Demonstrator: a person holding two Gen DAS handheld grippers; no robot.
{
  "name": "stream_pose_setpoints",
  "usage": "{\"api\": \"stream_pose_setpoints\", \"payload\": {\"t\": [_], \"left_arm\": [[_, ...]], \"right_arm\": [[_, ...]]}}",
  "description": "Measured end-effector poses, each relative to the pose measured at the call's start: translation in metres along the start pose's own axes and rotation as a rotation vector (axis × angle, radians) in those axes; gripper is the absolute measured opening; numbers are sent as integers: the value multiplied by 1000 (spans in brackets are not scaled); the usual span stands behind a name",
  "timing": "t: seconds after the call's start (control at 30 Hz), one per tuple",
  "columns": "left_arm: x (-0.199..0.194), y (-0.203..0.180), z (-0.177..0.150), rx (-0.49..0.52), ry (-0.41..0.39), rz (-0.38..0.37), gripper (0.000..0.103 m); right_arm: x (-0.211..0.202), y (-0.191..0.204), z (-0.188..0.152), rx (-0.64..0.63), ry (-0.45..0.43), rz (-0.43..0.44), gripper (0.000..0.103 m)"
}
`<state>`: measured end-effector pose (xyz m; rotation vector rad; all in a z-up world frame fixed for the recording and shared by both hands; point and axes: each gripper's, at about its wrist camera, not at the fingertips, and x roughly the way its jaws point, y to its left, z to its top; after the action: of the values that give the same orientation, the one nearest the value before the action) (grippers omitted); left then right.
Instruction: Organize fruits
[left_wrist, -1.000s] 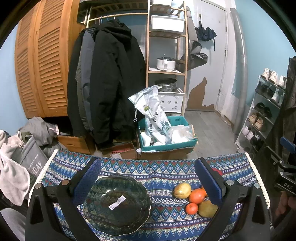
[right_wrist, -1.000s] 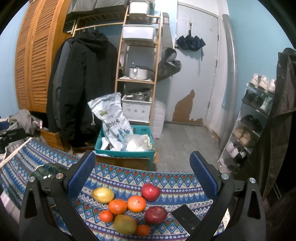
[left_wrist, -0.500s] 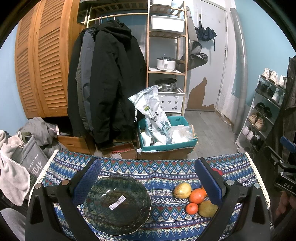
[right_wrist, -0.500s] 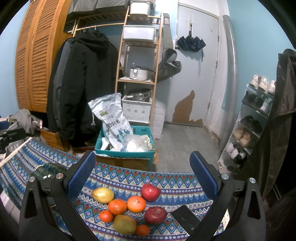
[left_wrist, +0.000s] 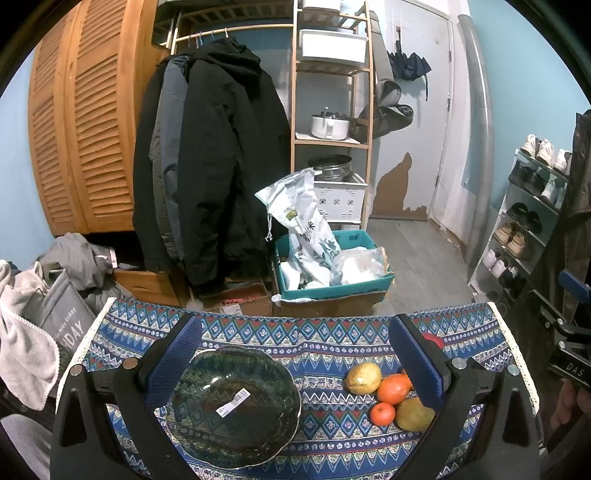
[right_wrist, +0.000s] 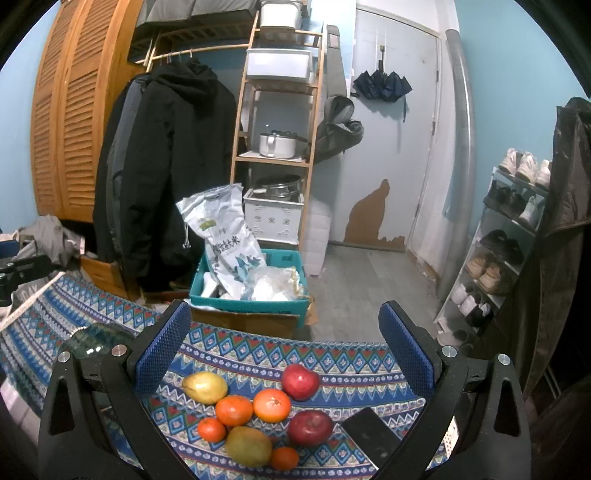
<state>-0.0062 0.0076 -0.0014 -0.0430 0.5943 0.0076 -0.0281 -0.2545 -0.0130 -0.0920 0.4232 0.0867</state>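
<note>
A dark green glass bowl (left_wrist: 232, 406) with a white sticker sits on the patterned cloth, between the fingers of my open, empty left gripper (left_wrist: 295, 354). To its right lie a yellow pear (left_wrist: 363, 377), oranges (left_wrist: 393, 388) and a greenish pear (left_wrist: 414, 414). In the right wrist view my open, empty right gripper (right_wrist: 284, 339) hovers over the fruit pile: a yellow pear (right_wrist: 204, 387), several oranges (right_wrist: 271, 405), two red apples (right_wrist: 300, 381), a greenish pear (right_wrist: 248, 446). The bowl's edge (right_wrist: 92, 338) shows at the left.
The table is covered by a blue patterned cloth (left_wrist: 325, 339). A black phone (right_wrist: 371, 439) lies right of the fruit. Beyond the table's far edge stand a teal box (left_wrist: 332, 284) with bags, hanging coats, a shelf and a shoe rack (right_wrist: 509, 236).
</note>
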Motion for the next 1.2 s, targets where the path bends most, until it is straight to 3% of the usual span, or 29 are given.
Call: {"api": "stream_pose_setpoints", "payload": {"t": [1.2], "left_arm": [[-1,-4,-1,6,6,1,102]], "right_arm": [[-1,-3,-5,-5,7,0,100]]}}
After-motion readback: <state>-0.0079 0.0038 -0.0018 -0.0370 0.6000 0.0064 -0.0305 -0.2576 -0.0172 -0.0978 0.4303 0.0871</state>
